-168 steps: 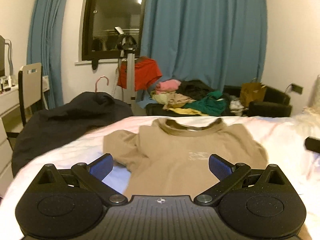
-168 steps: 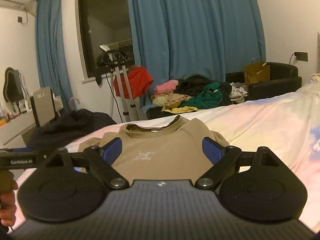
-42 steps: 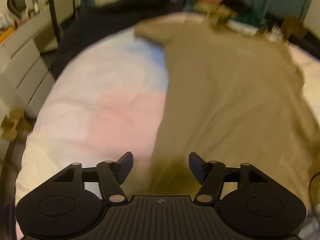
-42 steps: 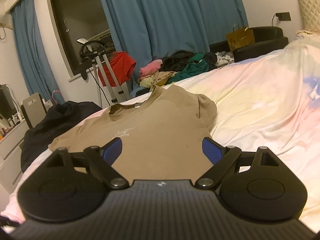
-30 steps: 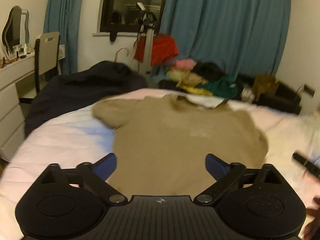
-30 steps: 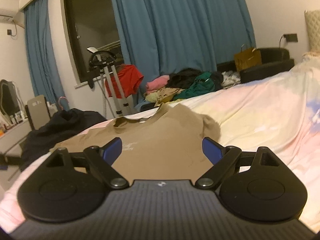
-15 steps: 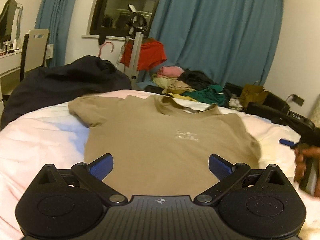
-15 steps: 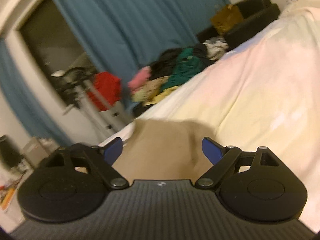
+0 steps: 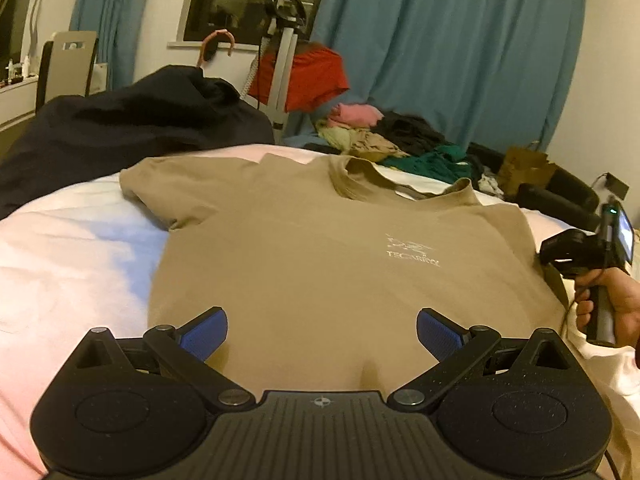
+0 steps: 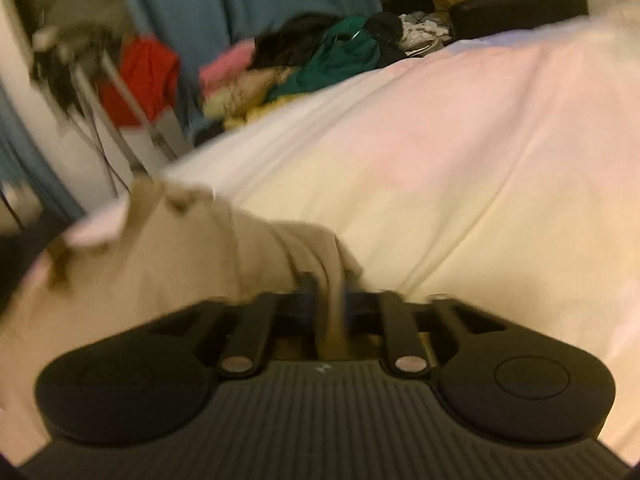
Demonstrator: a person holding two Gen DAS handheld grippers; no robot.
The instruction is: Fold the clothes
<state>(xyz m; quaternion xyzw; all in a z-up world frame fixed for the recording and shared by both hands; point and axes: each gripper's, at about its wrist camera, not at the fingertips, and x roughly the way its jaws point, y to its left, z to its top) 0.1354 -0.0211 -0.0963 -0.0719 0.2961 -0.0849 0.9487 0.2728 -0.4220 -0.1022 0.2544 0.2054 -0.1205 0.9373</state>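
A tan T-shirt (image 9: 320,240) lies flat and face up on the bed, collar toward the window, with a small white logo on its chest. My left gripper (image 9: 322,328) hovers open over the shirt's lower middle, its blue pads wide apart with nothing between them. At the shirt's right edge a hand (image 9: 616,304) holds the right gripper's body low against the bed. The right wrist view is blurred. There, my right gripper (image 10: 328,292) is shut on a bunched fold of the T-shirt (image 10: 160,264) at its right sleeve.
The pale bed sheet (image 9: 60,260) spreads left and right of the shirt. A dark garment heap (image 9: 132,120) lies at the bed's far left. Beyond the bed are a clothes pile (image 9: 392,140), a stand with a red garment (image 9: 316,80), a chair (image 9: 68,64) and a black sofa (image 9: 560,196).
My right gripper has dropped to the shirt's right sleeve and shut on the cloth. The left gripper stays open and has come slightly closer to the shirt.
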